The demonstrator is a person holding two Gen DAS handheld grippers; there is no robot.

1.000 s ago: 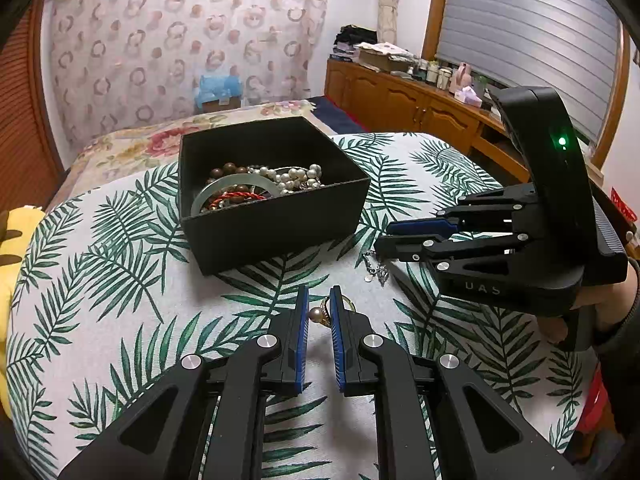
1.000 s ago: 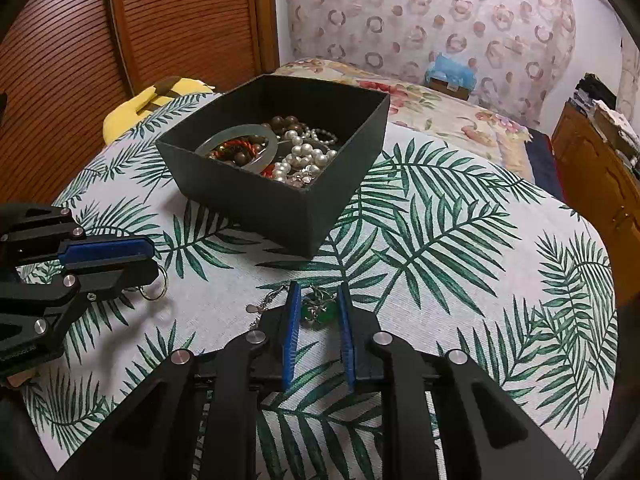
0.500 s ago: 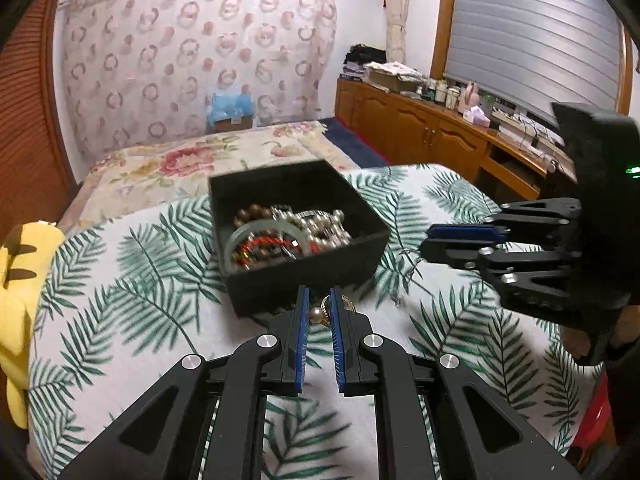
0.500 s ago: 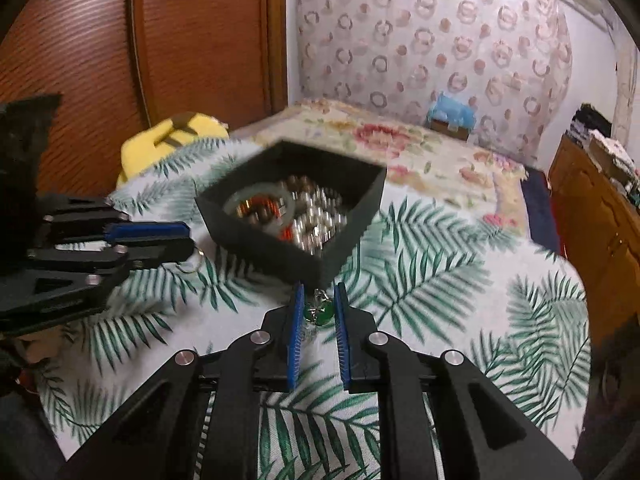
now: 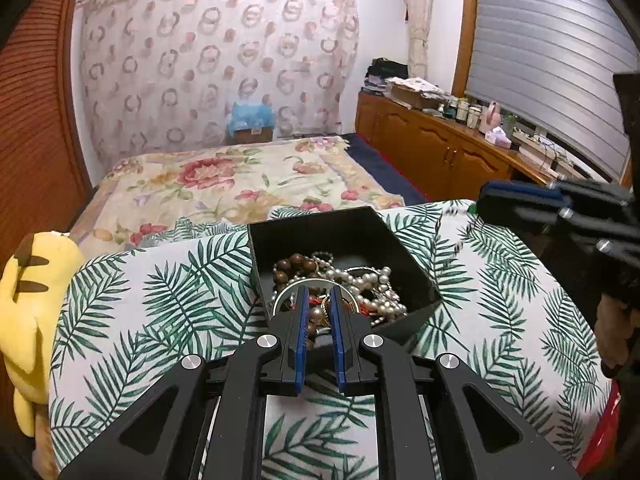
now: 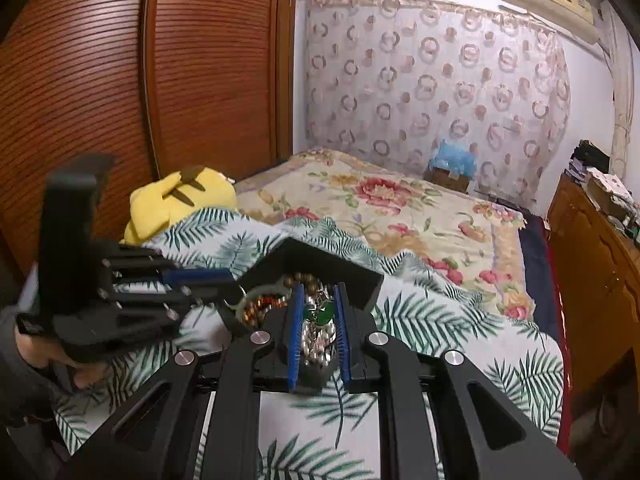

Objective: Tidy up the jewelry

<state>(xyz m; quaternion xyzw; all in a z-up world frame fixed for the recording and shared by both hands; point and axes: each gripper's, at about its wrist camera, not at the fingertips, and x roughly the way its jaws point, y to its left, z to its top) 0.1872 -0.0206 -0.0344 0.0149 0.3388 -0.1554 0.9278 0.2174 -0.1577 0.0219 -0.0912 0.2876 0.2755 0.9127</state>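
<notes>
A black open box (image 5: 400, 248) full of beads, pearls and bangles sits on the palm-leaf cloth (image 5: 160, 300). My left gripper (image 5: 318, 304) is shut on a pearl ring (image 5: 316, 314) and holds it over the box's near edge. My right gripper (image 6: 318, 300) is shut on a green pendant necklace (image 6: 318, 312) and holds it above the box (image 6: 360, 276). The right gripper also shows at the right in the left wrist view (image 5: 520, 200). The left gripper shows at the left in the right wrist view (image 6: 200, 280).
A yellow plush toy (image 5: 28, 296) lies at the table's left edge. A flowered bed (image 5: 240, 184) lies beyond the table. A wooden dresser (image 5: 440, 152) with clutter stands at the right. A wooden slatted wardrobe (image 6: 120, 100) stands at the left.
Both grippers lifted their jewelry off the cloth and moved forward over the black box. The ring and the green pendant are now held above the box contents.
</notes>
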